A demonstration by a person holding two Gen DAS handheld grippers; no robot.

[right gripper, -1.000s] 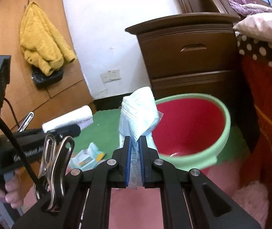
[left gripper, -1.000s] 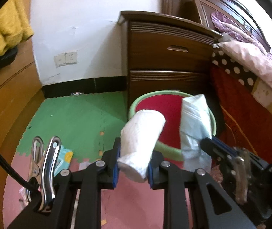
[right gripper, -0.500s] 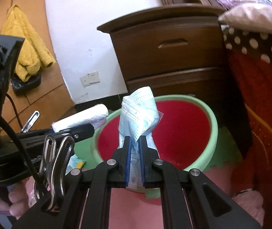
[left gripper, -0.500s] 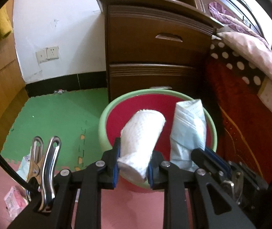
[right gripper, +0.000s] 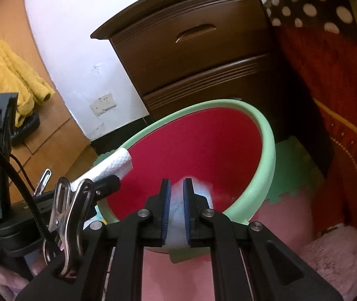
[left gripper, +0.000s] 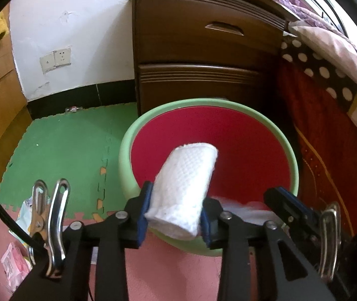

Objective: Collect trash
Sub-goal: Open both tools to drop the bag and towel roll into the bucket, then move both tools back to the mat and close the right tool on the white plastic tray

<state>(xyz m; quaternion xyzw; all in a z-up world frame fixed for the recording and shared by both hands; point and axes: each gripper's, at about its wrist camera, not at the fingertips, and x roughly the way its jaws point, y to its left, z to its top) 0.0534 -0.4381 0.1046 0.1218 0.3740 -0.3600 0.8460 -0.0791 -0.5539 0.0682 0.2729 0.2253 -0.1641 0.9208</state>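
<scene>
The rolled paper towel [left gripper: 186,188] sits pinched at its near end between the pads of the left gripper [left gripper: 174,210], its free end poking out over the red inside of the basin [left gripper: 288,150]. It looks light, soft and crushable; a hold near one end, as here, seems enough, and it should simply drop once let go. The right gripper [right gripper: 176,208] has its jaws a narrow gap apart, with a pale blue-white wad [right gripper: 198,193] between and just beyond them; the wad is blurred, so whether it is held or slipping free cannot be told. It appears flimsy, likely cloth or tissue.

The basin stands on the pink and green foam mat [left gripper: 60,150], close in front of the dark wooden nightstand [left gripper: 203,57] and beside the red bedspread [left gripper: 329,138]. Nothing blocks the basin's mouth. More litter lies at the left: a pink wrapper [left gripper: 13,260] and a pale packet [left gripper: 25,210] on the mat, well apart from the basin.
</scene>
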